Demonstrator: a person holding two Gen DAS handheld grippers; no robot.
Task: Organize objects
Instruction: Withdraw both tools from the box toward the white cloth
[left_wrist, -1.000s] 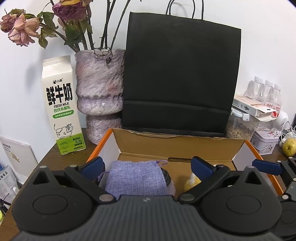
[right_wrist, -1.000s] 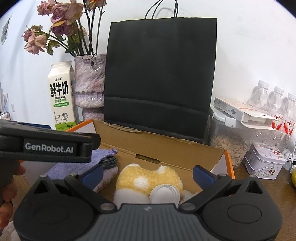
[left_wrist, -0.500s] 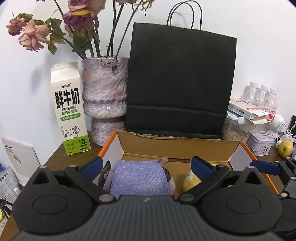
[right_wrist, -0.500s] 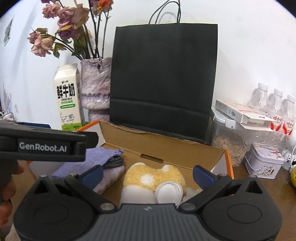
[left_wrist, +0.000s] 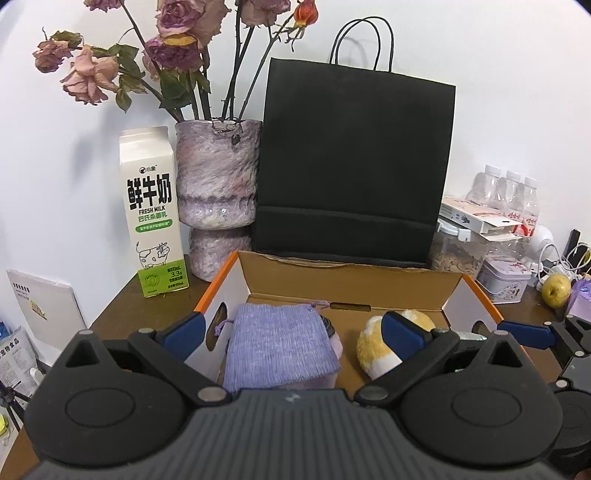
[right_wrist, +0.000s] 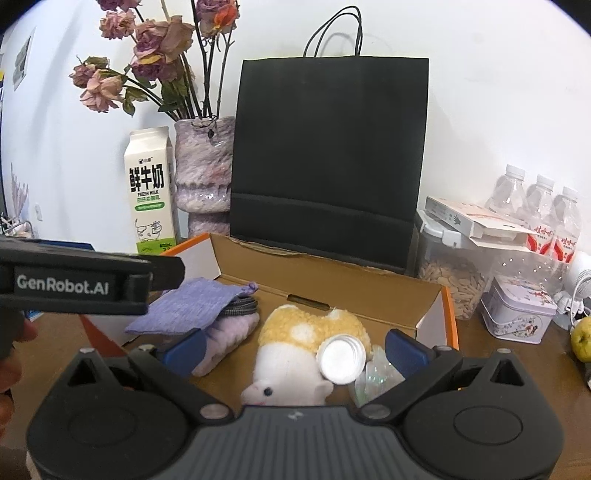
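Observation:
An open cardboard box with orange edges sits on the wooden table. Inside lie a purple knit pouch over a pale purple soft item, a yellow-and-white plush toy, and a clear plastic bottle with a white cap. My left gripper hangs open above the pouch, holding nothing. My right gripper hangs open above the plush and bottle, also with nothing held.
Behind the box stand a black paper bag, a purple vase of dried roses and a milk carton. At right are a seed jar, a tin, water bottles and a green fruit.
Both grippers have pulled back and risen from the box, so more of the bag, flowers and box contents shows. The pouch, plush and bottle lie where they were.

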